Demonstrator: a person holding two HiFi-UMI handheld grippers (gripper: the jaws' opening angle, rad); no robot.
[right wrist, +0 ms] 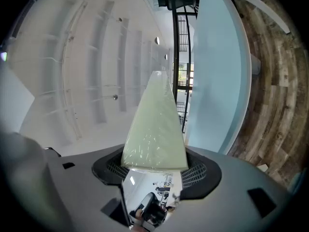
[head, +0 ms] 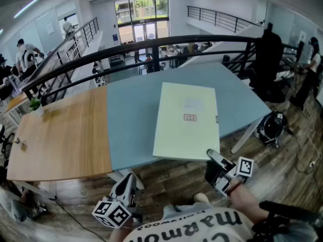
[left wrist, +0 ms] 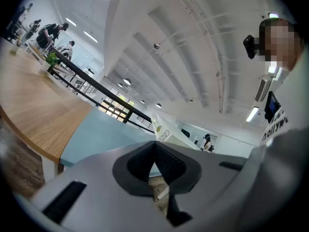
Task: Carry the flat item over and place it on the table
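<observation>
A pale green flat case (head: 186,121) hangs a little above the blue tabletop (head: 131,120), its near edge past the table's front edge. My right gripper (head: 212,156) is shut on its near right corner. In the right gripper view the case (right wrist: 154,129) fills the gap between the pads (right wrist: 199,174) and runs away from the gripper (right wrist: 154,170), with a slit of railing showing between it and the blue table (right wrist: 217,81). My left gripper (head: 127,178) is low at the front left, below the table edge, shut (left wrist: 155,146) on nothing.
The table's left half is wood (head: 55,135), with a small plant (head: 34,104) at its far corner. A black railing (head: 151,47) curves behind the table. A dark bag (head: 272,127) lies on the plank floor at the right. People stand far off.
</observation>
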